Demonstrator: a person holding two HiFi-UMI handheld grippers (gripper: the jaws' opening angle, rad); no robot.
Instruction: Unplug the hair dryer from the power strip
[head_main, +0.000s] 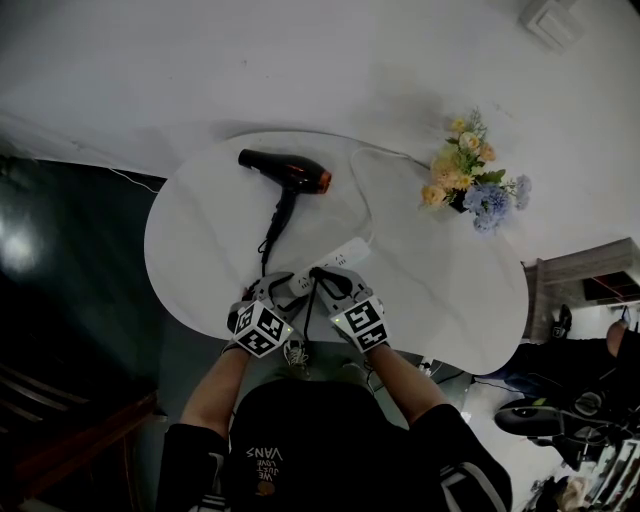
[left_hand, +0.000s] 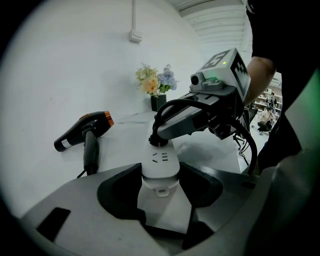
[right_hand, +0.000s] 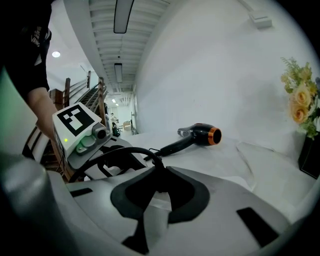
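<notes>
Between the pads of the left claw (left_hand: 161, 176), whose jaws stand wide and press on its two sides, sits the near end of the white power strip (left_hand: 161, 161), which lies flat on the white counter (head_main: 430, 280). Just beyond that claw, the right claw (right_hand: 159, 184) has its jaws drawn narrow onto the black plug (left_hand: 159, 140) seated in the strip, with the black cord (right_hand: 120, 150) arching over it. Farther ahead of both claws the black hair dryer (head_main: 290, 172) lies on its side, well apart from the strip, and flowers (head_main: 470, 175) stand off toward the right claw's side.
</notes>
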